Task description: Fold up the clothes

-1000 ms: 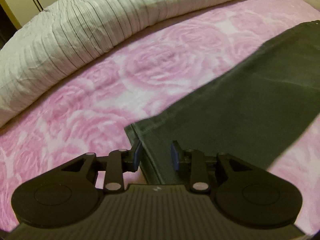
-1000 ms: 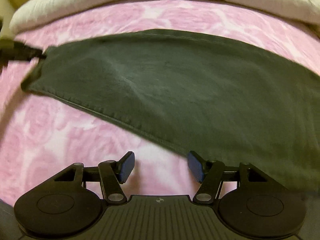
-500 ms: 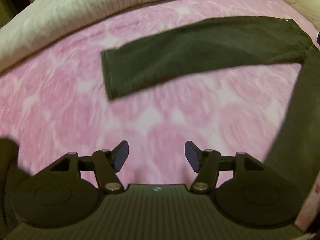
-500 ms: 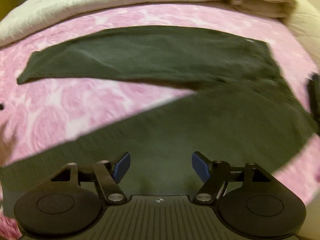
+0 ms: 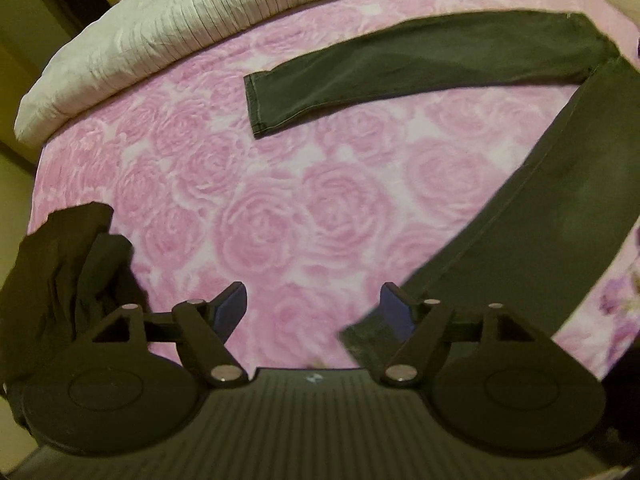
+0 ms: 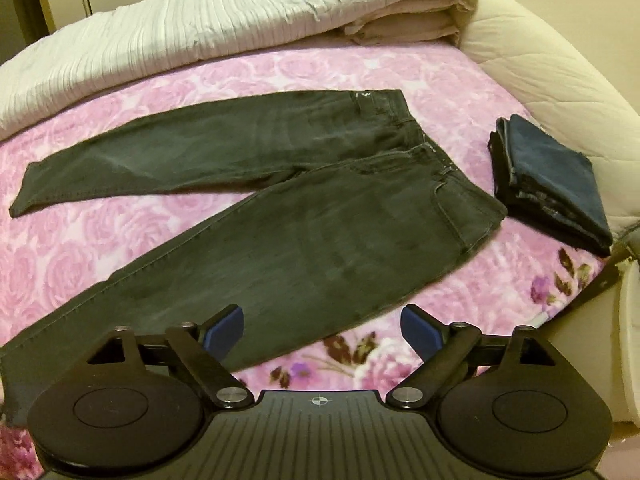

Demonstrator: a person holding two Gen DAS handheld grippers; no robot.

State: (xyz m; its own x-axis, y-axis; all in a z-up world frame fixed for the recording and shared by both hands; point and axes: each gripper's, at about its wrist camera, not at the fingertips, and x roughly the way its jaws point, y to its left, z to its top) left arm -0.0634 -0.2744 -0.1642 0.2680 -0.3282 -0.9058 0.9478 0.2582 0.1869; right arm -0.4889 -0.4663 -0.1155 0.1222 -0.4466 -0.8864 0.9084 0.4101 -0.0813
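Note:
Dark grey jeans (image 6: 320, 216) lie flat on the pink rose bedspread (image 6: 80, 256), legs spread in a V, waistband at the right. In the left wrist view the far leg (image 5: 420, 68) runs across the top and the near leg (image 5: 540, 216) comes down to its hem beside my right finger. My left gripper (image 5: 314, 308) is open and empty above the bedspread (image 5: 260, 200), beside the near hem. My right gripper (image 6: 322, 330) is open and empty, hovering over the near leg's lower edge.
A folded stack of dark blue jeans (image 6: 552, 184) lies right of the waistband. A crumpled dark garment (image 5: 68, 272) sits at the bed's left. A rolled white duvet (image 6: 200, 40) and folded beige sheets (image 6: 404, 20) line the far side. A cream padded bed edge (image 6: 560, 80) curves along the right.
My left gripper let go of the far leg's hem and drew back toward the near leg's hem, jaws wider. My right gripper also pulled back, so the whole jeans show.

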